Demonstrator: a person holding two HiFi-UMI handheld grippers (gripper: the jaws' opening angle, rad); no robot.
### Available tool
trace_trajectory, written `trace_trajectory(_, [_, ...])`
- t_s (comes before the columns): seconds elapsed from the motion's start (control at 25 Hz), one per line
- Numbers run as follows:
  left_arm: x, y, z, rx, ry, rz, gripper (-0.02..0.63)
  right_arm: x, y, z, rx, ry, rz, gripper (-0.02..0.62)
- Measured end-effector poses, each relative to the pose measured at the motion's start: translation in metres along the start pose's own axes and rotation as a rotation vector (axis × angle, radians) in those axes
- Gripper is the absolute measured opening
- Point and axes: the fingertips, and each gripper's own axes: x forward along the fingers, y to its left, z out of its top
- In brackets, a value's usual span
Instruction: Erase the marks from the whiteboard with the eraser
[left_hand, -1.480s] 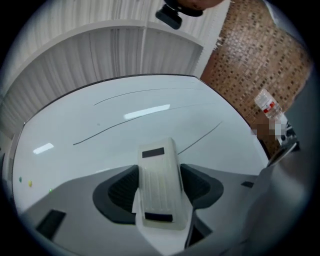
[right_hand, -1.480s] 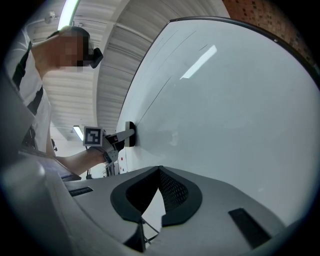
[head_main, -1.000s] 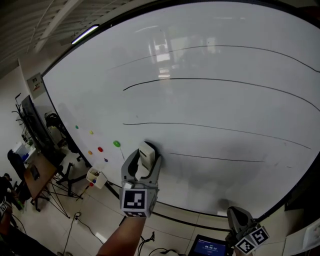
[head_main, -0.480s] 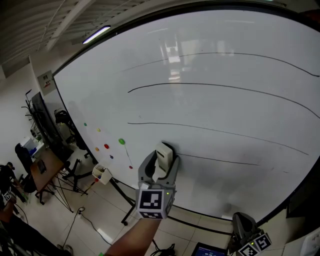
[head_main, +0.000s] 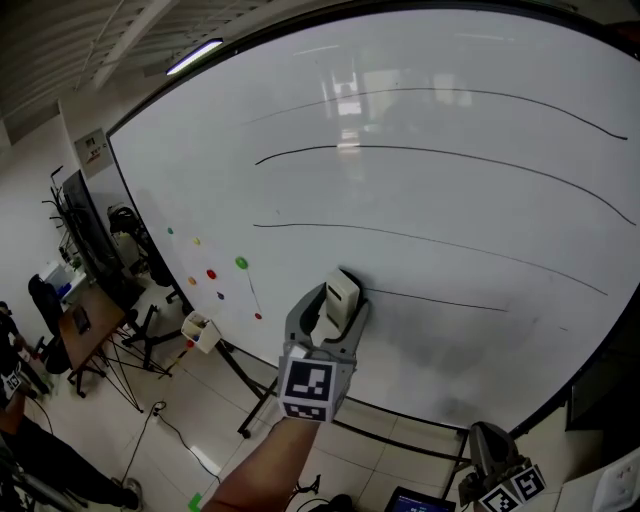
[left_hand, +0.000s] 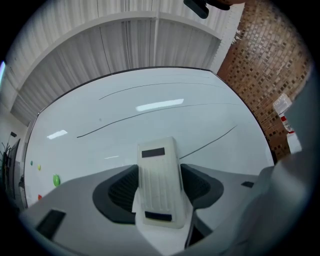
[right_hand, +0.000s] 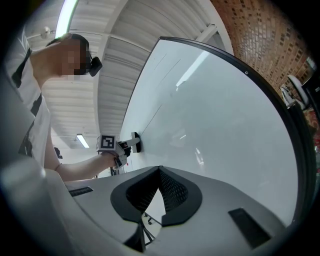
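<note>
So the left hand-held gripper (head_main: 342, 302) is clamped on the eraser (left_hand: 159, 187). The jaws pinch its two long sides, and its front end pokes out past them toward the whiteboard (head_main: 470, 190). In the head view the eraser sits low on the board, around 6 o'clock. It looks pressed against the surface right at the left end of the lowest line (head_main: 440, 300), though actual contact is hard to confirm from here. That short line runs off from the eraser toward 3 o'clock. Three longer lines (head_main: 430, 240) stack up above it toward 12 o'clock, all untouched, so most of the job looks to be left. A grey smudgy patch (head_main: 450, 350) sits under the lowest line.

For doing this stroke well, the felt probably wants to be flat on the board, not tipped on an edge. Even pressure and a slide toward 3 o'clock that follows the line's slight curve should do it. A firm pinch matters too, since drag on the board could twist the eraser in the jaws. Overlapping passes would help with the smear.

The right hand-held gripper (right_hand: 159, 172) hangs down at 5 o'clock in the head view, well away from the board action. Its jaws are closed together with nothing between them. Some coloured magnets (head_main: 241, 263) sit off at 9 o'clock from the eraser, out of the way.
</note>
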Motion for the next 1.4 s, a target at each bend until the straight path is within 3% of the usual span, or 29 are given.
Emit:
trace_trajectory(0.24, [-0.004,-0.017,-0.005,0.120,0.013,-0.105,0.287,0.005,0.016,-0.002,-0.024,-0.004,-0.028,0.028])
trace_trajectory(0.4, [-0.011,-0.016,-0.021,0.229,0.095,-0.184,0.284,0.016,0.028,0.000,-0.048,0.000,-0.035,0.028])
trace_trajectory(0.48, [-0.015,-0.005,-0.023,0.250,0.103,-0.164,0.284,0.022,0.037,0.001,-0.063,0.005,-0.030,0.028])
trace_trajectory(0.6, [-0.019,0.033,-0.013,0.091,0.031,-0.059,0.284,0.022,0.043,0.005,-0.076,-0.002,-0.042,0.028])
trace_trajectory(0.72, [-0.014,0.055,-0.007,-0.066,-0.013,-0.009,0.284,0.020,0.038,0.011,-0.091,-0.032,-0.075,0.028])
trace_trajectory(0.96, [-0.010,0.036,-0.002,-0.095,-0.036,0.032,0.284,0.015,0.039,0.010,-0.089,-0.042,-0.096,0.028])
trace_trajectory(1.08, [-0.008,0.012,0.005,-0.046,-0.055,0.002,0.284,0.013,0.038,0.011,-0.091,-0.050,-0.104,0.028])
trace_trajectory(1.2, [-0.008,-0.010,0.003,0.072,-0.042,-0.046,0.284,0.011,0.035,0.012,-0.091,-0.053,-0.115,0.028])
trace_trajectory(1.4, [-0.011,-0.047,-0.011,0.210,-0.001,-0.212,0.285,0.018,0.034,0.011,-0.089,-0.051,-0.114,0.028])
